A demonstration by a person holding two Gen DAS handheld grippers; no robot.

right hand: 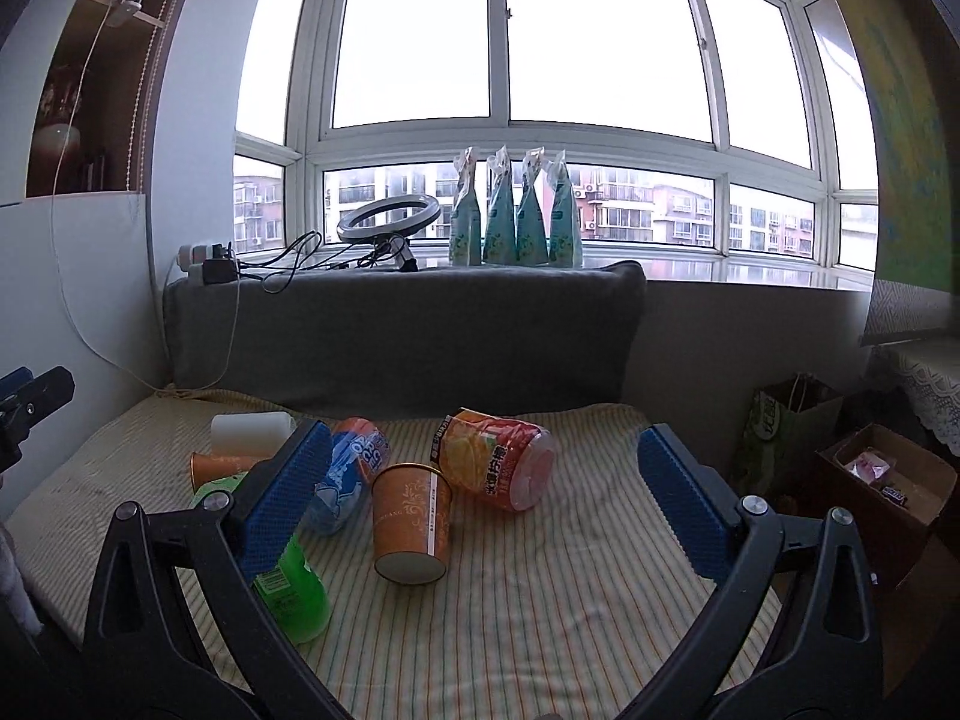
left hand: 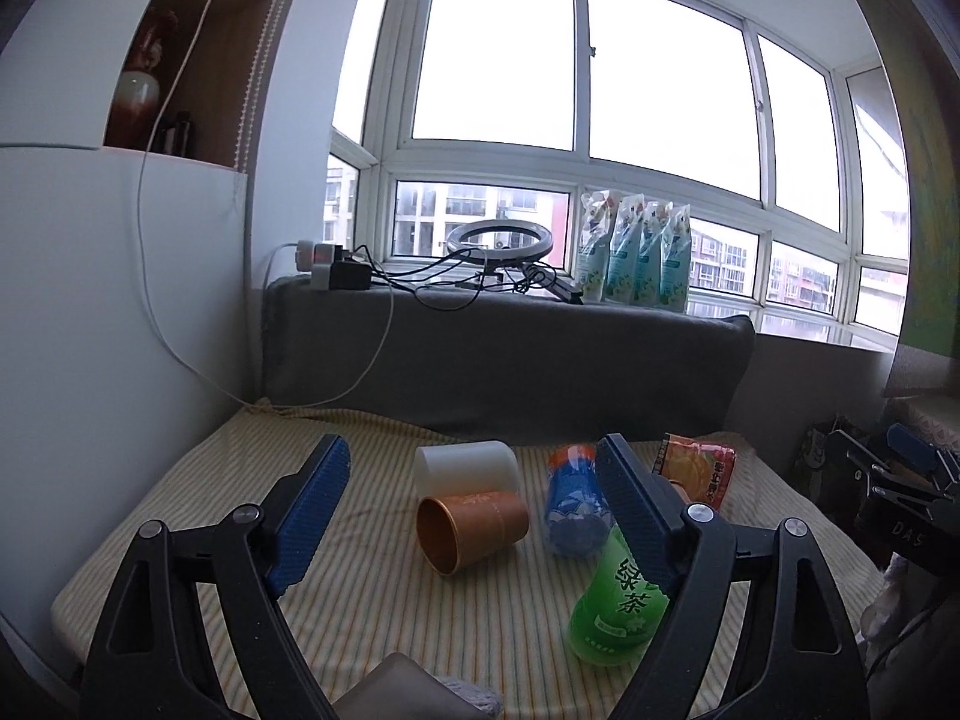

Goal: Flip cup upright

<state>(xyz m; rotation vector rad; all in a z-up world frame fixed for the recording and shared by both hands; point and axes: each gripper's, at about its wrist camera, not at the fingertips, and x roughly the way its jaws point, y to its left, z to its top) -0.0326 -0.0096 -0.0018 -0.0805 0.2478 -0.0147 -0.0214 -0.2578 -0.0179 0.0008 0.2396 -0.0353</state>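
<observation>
In the left wrist view the left tool (left hand: 471,513) hangs with its blue pads spread wide and nothing between them, over a striped yellow-and-white mattress pad (left hand: 384,612). Framed between the pads at centre frame lies one orange paper cup (left hand: 471,531) on its side, mouth facing lower left. Touching it just behind is a white translucent cup (left hand: 465,465), also on its side. To the right of centre a blue-labelled bottle (left hand: 573,510) lies down, and a green tea bottle (left hand: 618,600) lies partly hidden behind the right-hand pad at lower right.

In the right wrist view the right tool (right hand: 489,498) is likewise spread and holds nothing. A second orange paper cup (right hand: 411,525) sits at centre frame between its pads, tipped over with its white base toward the camera and its rim leaning against an orange juice bottle (right hand: 495,459) lying just right of centre. The blue-labelled bottle lies just left of this cup, half covered by the left-hand pad. The first orange cup, the white cup and the green bottle crowd the left side of the frame.

Behind the pad a grey cushion (right hand: 408,330) stands against the sill, carrying a ring light (right hand: 390,219), chargers and cables. Four pouches (right hand: 516,219) line the window.
</observation>
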